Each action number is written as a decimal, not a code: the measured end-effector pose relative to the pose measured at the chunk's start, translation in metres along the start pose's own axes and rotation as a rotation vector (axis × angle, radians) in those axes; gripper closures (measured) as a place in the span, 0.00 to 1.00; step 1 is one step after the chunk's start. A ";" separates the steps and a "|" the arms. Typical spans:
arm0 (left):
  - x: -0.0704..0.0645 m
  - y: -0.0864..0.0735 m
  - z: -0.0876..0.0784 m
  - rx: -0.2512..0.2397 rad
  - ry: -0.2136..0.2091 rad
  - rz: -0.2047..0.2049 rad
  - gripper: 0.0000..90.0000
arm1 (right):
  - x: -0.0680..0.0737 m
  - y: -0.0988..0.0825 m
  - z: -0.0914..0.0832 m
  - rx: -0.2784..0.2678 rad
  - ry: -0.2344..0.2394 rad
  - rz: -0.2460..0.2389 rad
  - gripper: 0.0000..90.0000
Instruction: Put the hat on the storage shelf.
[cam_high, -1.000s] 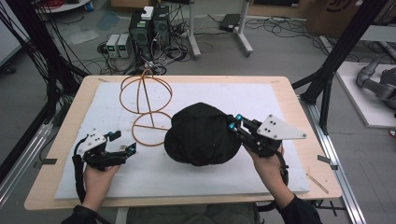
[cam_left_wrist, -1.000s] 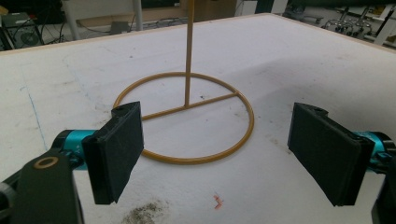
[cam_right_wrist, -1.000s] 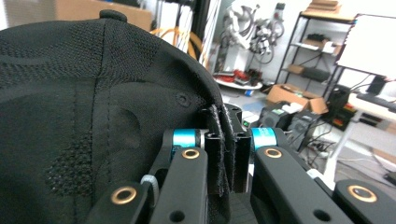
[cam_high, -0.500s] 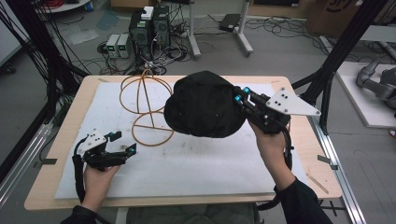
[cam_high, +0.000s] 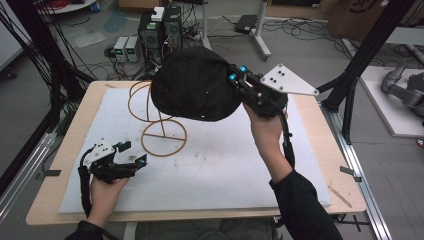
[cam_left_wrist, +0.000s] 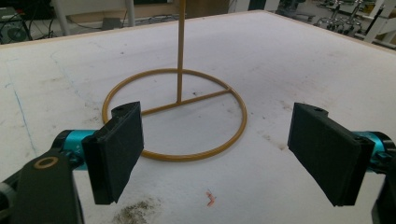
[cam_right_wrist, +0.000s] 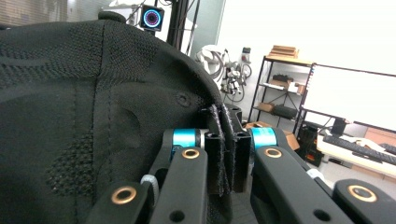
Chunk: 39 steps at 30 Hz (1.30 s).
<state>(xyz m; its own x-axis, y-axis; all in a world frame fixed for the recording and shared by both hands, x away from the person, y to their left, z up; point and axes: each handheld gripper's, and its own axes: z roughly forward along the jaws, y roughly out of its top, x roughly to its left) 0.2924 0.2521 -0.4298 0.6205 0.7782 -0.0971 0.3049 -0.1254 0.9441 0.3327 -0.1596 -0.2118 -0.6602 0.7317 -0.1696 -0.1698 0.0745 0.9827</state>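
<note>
A black cap (cam_high: 192, 90) hangs in the air over the far middle of the table, above the gold wire stand (cam_high: 159, 120). My right gripper (cam_high: 236, 79) is shut on the cap's rim, and in the right gripper view the black fabric (cam_right_wrist: 84, 121) is pinched between the two pads (cam_right_wrist: 226, 149). The stand's ring base (cam_left_wrist: 177, 114) and upright rod lie just ahead of my left gripper (cam_left_wrist: 217, 149), whose jaws stand wide apart with nothing between them. That left gripper (cam_high: 131, 154) rests low near the table's front left.
A white foam mat (cam_high: 225, 165) covers most of the wooden table (cam_high: 310, 200). Computers and cables sit on the floor beyond the far edge. A black frame leg (cam_high: 350, 95) rises at the right.
My right gripper has lifted the cap off the mat and carried it up and toward the far side, over the stand's top. The left gripper has stayed where it was.
</note>
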 end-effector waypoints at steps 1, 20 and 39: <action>0.000 0.000 0.000 0.001 0.001 -0.001 0.20 | 0.001 0.001 0.005 -0.003 0.000 0.005 0.99; 0.000 0.000 -0.001 -0.010 -0.009 -0.002 0.20 | 0.033 -0.011 0.087 0.047 0.021 0.057 0.98; 0.001 0.000 -0.004 -0.019 -0.005 -0.005 0.20 | 0.060 -0.073 0.111 0.138 0.021 0.048 0.92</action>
<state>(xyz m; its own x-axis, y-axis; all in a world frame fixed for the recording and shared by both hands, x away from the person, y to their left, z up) 0.2901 0.2559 -0.4285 0.6228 0.7755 -0.1037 0.2947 -0.1098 0.9493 0.3869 -0.0457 -0.2853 -0.6809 0.7221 -0.1219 -0.0364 0.1330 0.9905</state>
